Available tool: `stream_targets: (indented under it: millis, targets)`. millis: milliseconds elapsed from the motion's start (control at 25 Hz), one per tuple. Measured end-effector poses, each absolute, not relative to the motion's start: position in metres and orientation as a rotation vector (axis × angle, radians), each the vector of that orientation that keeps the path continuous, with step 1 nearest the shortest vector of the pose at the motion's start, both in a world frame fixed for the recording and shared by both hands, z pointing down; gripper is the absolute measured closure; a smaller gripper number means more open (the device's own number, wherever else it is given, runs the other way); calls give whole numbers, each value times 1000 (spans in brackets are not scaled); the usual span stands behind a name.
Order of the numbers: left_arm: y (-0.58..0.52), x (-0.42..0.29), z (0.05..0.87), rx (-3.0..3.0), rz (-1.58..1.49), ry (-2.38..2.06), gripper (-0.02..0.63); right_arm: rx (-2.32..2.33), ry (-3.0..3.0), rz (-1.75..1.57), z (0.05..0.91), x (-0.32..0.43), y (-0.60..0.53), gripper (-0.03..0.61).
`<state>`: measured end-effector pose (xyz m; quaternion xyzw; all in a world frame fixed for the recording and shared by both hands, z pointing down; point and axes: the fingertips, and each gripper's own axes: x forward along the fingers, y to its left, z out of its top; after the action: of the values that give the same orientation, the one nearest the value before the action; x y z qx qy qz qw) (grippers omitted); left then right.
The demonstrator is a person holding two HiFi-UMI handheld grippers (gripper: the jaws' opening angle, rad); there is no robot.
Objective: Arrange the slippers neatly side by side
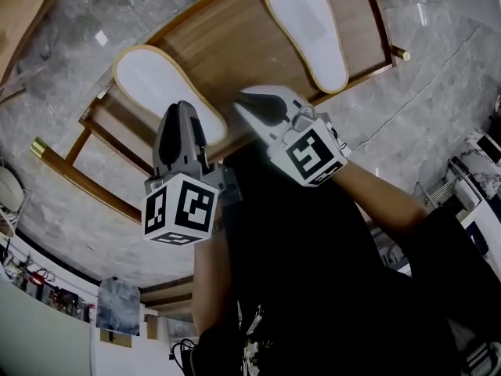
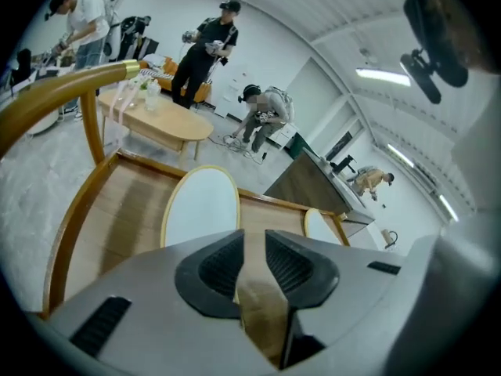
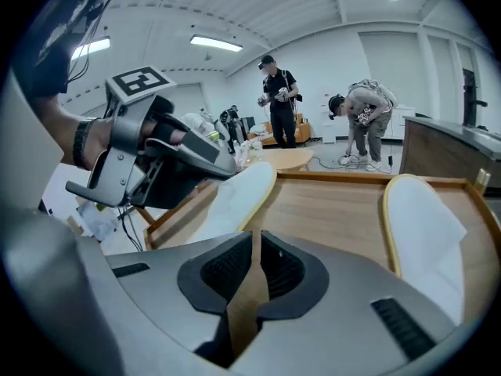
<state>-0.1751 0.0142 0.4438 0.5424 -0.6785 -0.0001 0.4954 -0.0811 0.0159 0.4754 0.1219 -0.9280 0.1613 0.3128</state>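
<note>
Two white slippers with tan edging lie soles-up on a low wooden rack (image 1: 227,41), well apart and at different angles. The left slipper (image 1: 160,84) (image 2: 200,206) (image 3: 235,202) lies toward the rack's left end, the right slipper (image 1: 307,26) (image 2: 317,224) (image 3: 427,233) at the far right. My left gripper (image 1: 182,108) (image 2: 252,237) hovers over the left slipper's near end; its jaws stand a little apart with only wood showing between them. My right gripper (image 1: 241,96) (image 3: 256,237) points at the bare wood between the slippers, closed to a thin slit and holding nothing.
The rack has raised wooden rails with brass tips (image 1: 37,147) and stands on a grey marble floor (image 1: 438,77). Several people stand or bend in the background beside an oval wooden table (image 2: 160,120). Cables lie on the floor (image 1: 407,124).
</note>
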Motion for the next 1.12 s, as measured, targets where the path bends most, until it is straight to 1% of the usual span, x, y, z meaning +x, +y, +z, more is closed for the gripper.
stream_targets:
  millis: [40,80,160,320,400,640,680,720,800,840,1120]
  targets:
    - [15,-174,443,1341,30,-1645,516,334,-2447,423,473,-80,12,551]
    - [16,-174,442,1367,66,-1657,491,345,-2446,416,470,-78,9,550]
    - [17,-179,438,1424,178,-1723,465,364,-2447,400,463,-75,3,549]
    - [19,-192,434,1501,431,-1848,454,468,-2444,441,448,-63,-10,538]
    - [19,-194,442,1499,461,-1845,451,563,-2432,470,444,-51,-20,506]
    - [16,-201,476,1456,534,-1839,440,647,-2411,423,440,-27,-36,503]
    - [18,-203,479,1428,526,-1844,442,665,-2407,423,439,-22,-40,500]
    - [20,-205,481,1394,522,-1853,460,689,-2403,430,438,-17,-46,495]
    - [24,-210,482,1331,548,-1890,577,740,-2392,458,439,-4,-57,462]
    - [26,-212,480,1310,569,-1910,584,757,-2386,470,439,1,-62,450]
    - [24,-208,468,1242,532,-1960,594,764,-2367,494,446,22,-87,448]
